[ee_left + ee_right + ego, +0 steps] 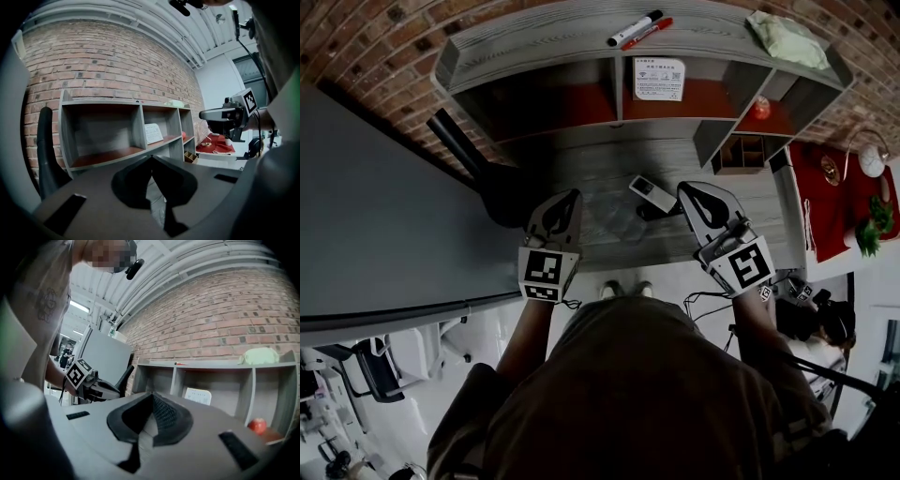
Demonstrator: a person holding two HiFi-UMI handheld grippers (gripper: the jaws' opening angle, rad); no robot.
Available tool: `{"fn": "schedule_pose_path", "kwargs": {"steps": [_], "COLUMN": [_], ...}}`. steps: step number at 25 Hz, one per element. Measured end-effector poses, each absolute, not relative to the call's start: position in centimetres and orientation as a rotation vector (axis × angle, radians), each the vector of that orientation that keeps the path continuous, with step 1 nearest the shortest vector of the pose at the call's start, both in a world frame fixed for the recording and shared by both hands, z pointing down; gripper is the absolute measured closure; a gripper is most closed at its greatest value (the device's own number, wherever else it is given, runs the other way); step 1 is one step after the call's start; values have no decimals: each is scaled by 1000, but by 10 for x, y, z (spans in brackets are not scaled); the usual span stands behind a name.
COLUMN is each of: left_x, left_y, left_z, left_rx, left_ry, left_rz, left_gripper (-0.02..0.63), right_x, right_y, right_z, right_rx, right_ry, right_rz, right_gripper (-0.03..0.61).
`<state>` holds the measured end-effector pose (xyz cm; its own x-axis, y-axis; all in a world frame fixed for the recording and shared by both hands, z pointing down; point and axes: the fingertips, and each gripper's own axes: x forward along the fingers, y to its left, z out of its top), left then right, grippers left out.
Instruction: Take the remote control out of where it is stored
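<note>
The slim white remote control with a dark button panel (652, 193) lies flat on the grey wood-grain desk (581, 167), in the open, near the middle and in front of the grey open-fronted shelf unit (546, 39). It is in no compartment of the shelf. Just to its left and nearer is a faint clear plastic sheet or pouch (617, 223), too dim to name for certain. If that is the storage, the remote looks to be outside it.

The right gripper (682, 190) hangs just right of the remote's right end. In its own view the jaws are closed tip to tip with nothing between them. The left gripper (572, 199) sits at the left edge of the clear plastic, its jaws also together at the tips. Whether they pinch the film cannot be told.

By this layout the take-out step seems finished or all but finished. If the remote has to be lifted again, the right jaws must first open, come down across its narrow width and close without sliding it. Otherwise both grippers only need to draw back toward the near edge.
</note>
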<state>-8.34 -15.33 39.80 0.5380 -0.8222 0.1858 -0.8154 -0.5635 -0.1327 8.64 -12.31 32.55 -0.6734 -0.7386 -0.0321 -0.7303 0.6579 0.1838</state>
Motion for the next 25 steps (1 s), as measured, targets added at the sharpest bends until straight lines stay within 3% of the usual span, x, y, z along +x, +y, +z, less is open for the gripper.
{"fn": "schedule_pose_path", "kwargs": {"steps": [25], "left_x": [-103], "left_y": [-129], "left_z": [400], "left_rx": [-2788], "left_ry": [1380], "left_rz": [-305], "left_gripper": [603], "right_x": [73], "right_y": [-82], "right_z": [358], "right_rx": [1289], "right_ry": [-2665], "right_rz": [-243], "right_gripper": [566]}}
